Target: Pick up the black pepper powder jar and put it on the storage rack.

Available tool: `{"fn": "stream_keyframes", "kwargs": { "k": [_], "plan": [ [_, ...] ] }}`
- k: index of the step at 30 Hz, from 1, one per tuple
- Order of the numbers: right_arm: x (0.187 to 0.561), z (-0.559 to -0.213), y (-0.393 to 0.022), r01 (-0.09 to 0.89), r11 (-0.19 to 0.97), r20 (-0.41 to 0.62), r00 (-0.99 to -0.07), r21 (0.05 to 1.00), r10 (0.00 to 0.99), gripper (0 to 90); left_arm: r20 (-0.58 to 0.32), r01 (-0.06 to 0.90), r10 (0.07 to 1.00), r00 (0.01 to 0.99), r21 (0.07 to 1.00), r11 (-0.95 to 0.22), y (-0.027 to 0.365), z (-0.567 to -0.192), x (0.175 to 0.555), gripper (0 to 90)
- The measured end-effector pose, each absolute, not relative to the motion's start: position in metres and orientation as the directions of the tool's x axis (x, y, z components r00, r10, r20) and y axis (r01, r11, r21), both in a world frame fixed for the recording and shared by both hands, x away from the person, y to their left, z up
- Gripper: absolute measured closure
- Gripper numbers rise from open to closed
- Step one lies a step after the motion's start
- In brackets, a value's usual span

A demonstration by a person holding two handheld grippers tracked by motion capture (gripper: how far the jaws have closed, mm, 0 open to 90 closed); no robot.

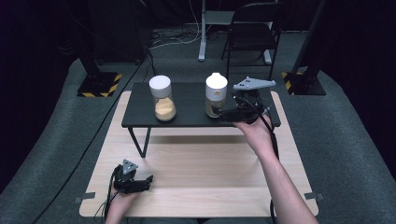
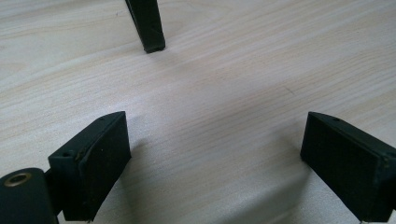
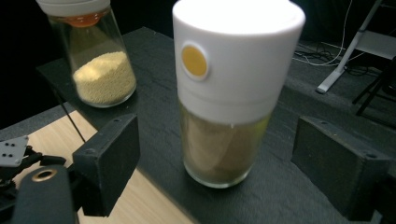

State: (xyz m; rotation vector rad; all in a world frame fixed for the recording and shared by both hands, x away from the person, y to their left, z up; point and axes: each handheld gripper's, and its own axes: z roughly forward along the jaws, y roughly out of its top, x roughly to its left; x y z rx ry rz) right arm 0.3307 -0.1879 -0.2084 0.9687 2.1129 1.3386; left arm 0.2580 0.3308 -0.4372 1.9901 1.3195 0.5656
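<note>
On the black raised shelf [image 1: 187, 122], the right gripper [image 1: 227, 113] is closing in around a white-capped glass dispenser jar [image 1: 215, 94], with the grasp not yet made.

Seen along the right gripper view, the jar [image 3: 229, 93] is standing upright between the two black jaws, which are spread wide and clear of the glass on both sides, so I judge the reach as nearly done and the squeeze and any lift as still to come. A second jar of yellow grains [image 1: 162, 98] is sitting untouched farther left on the same shelf. Down on the light wooden tabletop [image 1: 205, 182], the left gripper [image 1: 140, 183] is resting near the front edge, its jaws also spread wide and holding nothing, with one shelf leg [image 2: 147, 25] showing ahead of it.
</note>
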Motion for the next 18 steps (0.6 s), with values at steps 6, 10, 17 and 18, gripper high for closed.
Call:
{"fn": "stream_keyframes", "kwargs": {
  "k": [6,10,17,18],
  "plan": [
    [0.32,-0.219,-0.2,0.323,0.276,0.0,-0.65,0.905,0.76,13.2,-0.01,0.627,0.919,0.393,0.734,-0.26,0.331,-0.437,0.258,7.7],
    [0.313,-0.23,-0.206,0.329,0.272,0.01,-0.655,0.904,0.756,13.1,-0.01,0.627,0.919,0.393,0.735,-0.26,0.331,-0.437,0.258,7.7],
    [0.297,-0.241,-0.212,0.311,0.274,0.001,-0.663,0.91,0.749,12.2,-0.008,0.626,0.919,0.394,0.734,-0.261,0.331,-0.437,0.258,7.8],
    [0.295,-0.243,-0.213,0.309,0.275,-0.002,-0.661,0.91,0.751,11.3,-0.008,0.626,0.919,0.394,0.734,-0.261,0.331,-0.437,0.258,7.8]
  ]
}}
